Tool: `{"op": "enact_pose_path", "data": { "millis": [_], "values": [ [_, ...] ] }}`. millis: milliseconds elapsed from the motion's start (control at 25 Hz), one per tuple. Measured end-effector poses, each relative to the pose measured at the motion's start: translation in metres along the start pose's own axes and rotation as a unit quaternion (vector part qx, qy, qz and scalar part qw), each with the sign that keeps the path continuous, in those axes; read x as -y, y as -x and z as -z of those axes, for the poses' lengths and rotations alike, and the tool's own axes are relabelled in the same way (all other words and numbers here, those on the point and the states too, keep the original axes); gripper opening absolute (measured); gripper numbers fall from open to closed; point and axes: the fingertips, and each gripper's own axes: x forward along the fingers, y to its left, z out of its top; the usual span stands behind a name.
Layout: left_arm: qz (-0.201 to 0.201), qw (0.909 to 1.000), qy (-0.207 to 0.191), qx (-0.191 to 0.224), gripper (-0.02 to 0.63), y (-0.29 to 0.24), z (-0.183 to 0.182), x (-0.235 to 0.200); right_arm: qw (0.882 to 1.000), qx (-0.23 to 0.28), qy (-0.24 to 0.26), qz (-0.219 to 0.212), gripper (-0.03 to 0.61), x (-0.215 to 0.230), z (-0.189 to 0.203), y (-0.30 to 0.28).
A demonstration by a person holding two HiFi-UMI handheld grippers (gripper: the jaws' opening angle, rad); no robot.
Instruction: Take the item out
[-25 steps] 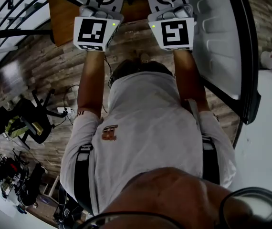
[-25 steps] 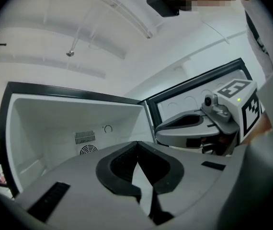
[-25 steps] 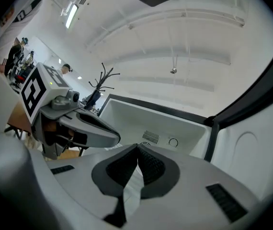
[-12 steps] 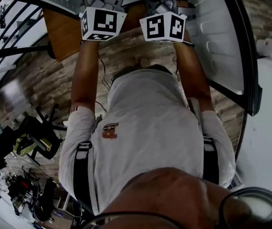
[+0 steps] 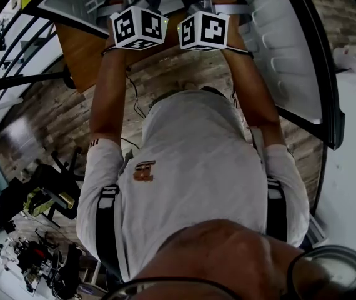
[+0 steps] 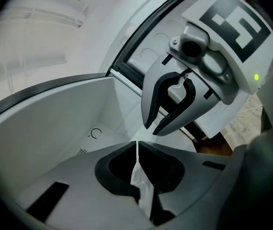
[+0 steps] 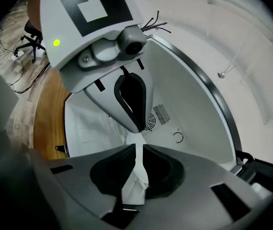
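- Clearly, in the left gripper view the left claw (image 6: 137, 143) has its jaws brought together with the tips meeting. A pale, creased sliver shows in the slit behind the tips. I cannot tell whether that is something pinched or only the white lining beyond.
- Just ahead of and above those tips hangs the right claw (image 6: 153, 130), its jaws likewise together. Under and to the left of the left claw lies the white fridge compartment (image 6: 55, 128), and above it the dark-sealed door (image 6: 141, 51).
- Seen from the right gripper view, the right claw's jaws also meet at the tips, with the same pale sliver in the slit. The left claw's closed tip sits just over them.
- Beyond both claws the back wall carries a slotted vent (image 7: 161, 113) and a ring mark (image 7: 178, 137). To the right claw's left are a brown wooden panel (image 7: 45, 123) and an office chair (image 7: 31, 37).
- From the head view, a person in a white T-shirt (image 5: 197, 167) holds both claws out side by side. The left marker cube (image 5: 139, 27) and the right marker cube (image 5: 204, 31) sit near each other, and the door stands open on the right claw's outer side.
- No view shows the item clearly enough for me to tell where it is.
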Motion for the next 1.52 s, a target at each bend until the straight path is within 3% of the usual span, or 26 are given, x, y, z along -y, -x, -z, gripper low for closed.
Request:
{"op": "enact_pose_path", "data": {
  "millis": [560,680,1120,1520],
  "values": [
    [0.07,0.9937,-0.076,-0.045,0.117,-0.027,0.022,0.02,0.998,-0.039,0.039,-0.039,0.041,-0.014,0.009,-0.021],
    [0.075,0.9923,-0.084,-0.051,0.12,-0.035,0.023,0.023,0.997,-0.049,0.042,-0.048,0.14,-0.016,0.012,-0.027],
    [0.077,0.9885,-0.109,-0.071,0.12,-0.056,0.029,0.027,0.991,-0.088,0.088,-0.055,0.138,-0.018,0.025,-0.049],
    [0.065,0.9877,-0.127,-0.064,0.096,-0.055,0.027,0.03,0.99,-0.087,0.1,-0.04,0.054,-0.017,0.029,-0.049]
  ]
}}
